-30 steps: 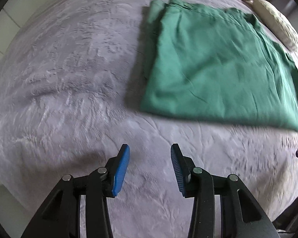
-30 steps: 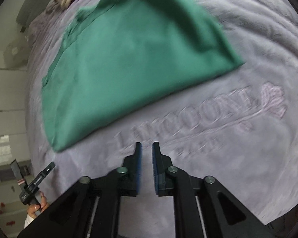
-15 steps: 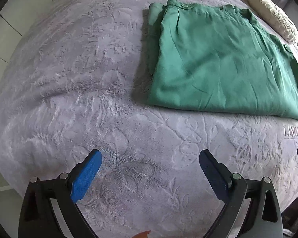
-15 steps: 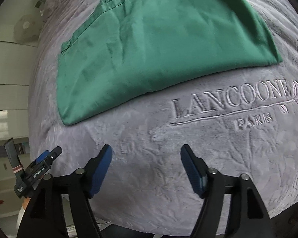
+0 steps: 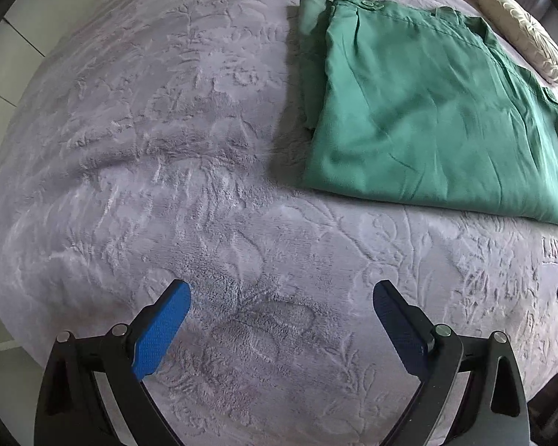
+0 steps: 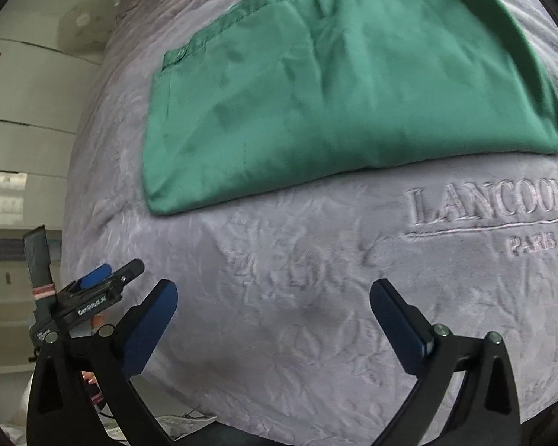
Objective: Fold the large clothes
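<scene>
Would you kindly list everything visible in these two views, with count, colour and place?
garment: one, green, folded flat on the blanket's far side.
blanket: one, grey plush with embossed lettering, covering the whole surface.
cushion: one, beige patterned, beyond the garment at the far right edge.
drawers: white, at the far left of the right wrist view.
left gripper: one, black with blue pads, open above bare blanket, holding nothing.
right gripper: one, black with blue pads, open above bare blanket, holding nothing.
</scene>
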### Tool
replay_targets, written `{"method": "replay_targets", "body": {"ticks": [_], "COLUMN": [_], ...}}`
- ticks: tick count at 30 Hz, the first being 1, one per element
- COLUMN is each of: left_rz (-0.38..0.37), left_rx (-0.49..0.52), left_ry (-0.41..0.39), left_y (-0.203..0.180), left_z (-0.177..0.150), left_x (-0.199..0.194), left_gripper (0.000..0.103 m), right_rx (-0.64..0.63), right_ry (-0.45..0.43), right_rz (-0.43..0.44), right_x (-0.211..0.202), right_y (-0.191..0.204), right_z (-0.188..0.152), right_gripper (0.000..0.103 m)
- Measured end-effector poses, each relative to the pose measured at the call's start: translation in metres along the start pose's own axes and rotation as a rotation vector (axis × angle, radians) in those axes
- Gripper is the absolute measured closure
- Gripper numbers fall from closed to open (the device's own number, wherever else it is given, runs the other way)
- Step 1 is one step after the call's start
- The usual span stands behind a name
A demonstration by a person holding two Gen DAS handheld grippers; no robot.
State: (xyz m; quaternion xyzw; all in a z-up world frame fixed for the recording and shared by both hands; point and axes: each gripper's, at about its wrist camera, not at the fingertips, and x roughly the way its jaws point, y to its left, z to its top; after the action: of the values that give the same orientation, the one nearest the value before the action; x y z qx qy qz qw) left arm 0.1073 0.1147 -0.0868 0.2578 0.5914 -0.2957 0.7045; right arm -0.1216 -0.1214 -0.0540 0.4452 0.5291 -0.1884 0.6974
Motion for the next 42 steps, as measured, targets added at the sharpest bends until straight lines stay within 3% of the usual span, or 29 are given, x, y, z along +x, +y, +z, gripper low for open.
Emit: {"method": "replay_targets", "body": {"ticks": [14,22,29,37,42], "left_rz": [-0.060,-0.061,-0.064,-0.060,-0.095], "left_rx": [0.000,-0.010,-0.011,0.001,-0.022], "left_ry": [-0.001,0.005,0.007,0.003,-0.013], "left_y": [0.020,0.036,0.037,0.043,0.053], "left_z": [0.024,0.047,0.054,0.070,0.087], "left_x": [0.019,0.032,0.045,0.063,0.068], "left_gripper": [0.004,0.004,0.004,0.004,0.004], "right_rx": [0.082,0.218,0.246,0.271,0.323], "right_ry": [0.069,0.103,0.111,0.053,0.032], "right_rz": [0.046,0.084,0.098,0.217,0.363], "right_x": [0.025,0.040,0.051,0.066,0.083], "right_y": [0.003,-0.013,-0.011,0.000,0.007], "right_z": [-0.003,-0.001,0.000,0.021,0.030], "right_gripper": [0.000,0.000,0.000,0.000,0.000]}}
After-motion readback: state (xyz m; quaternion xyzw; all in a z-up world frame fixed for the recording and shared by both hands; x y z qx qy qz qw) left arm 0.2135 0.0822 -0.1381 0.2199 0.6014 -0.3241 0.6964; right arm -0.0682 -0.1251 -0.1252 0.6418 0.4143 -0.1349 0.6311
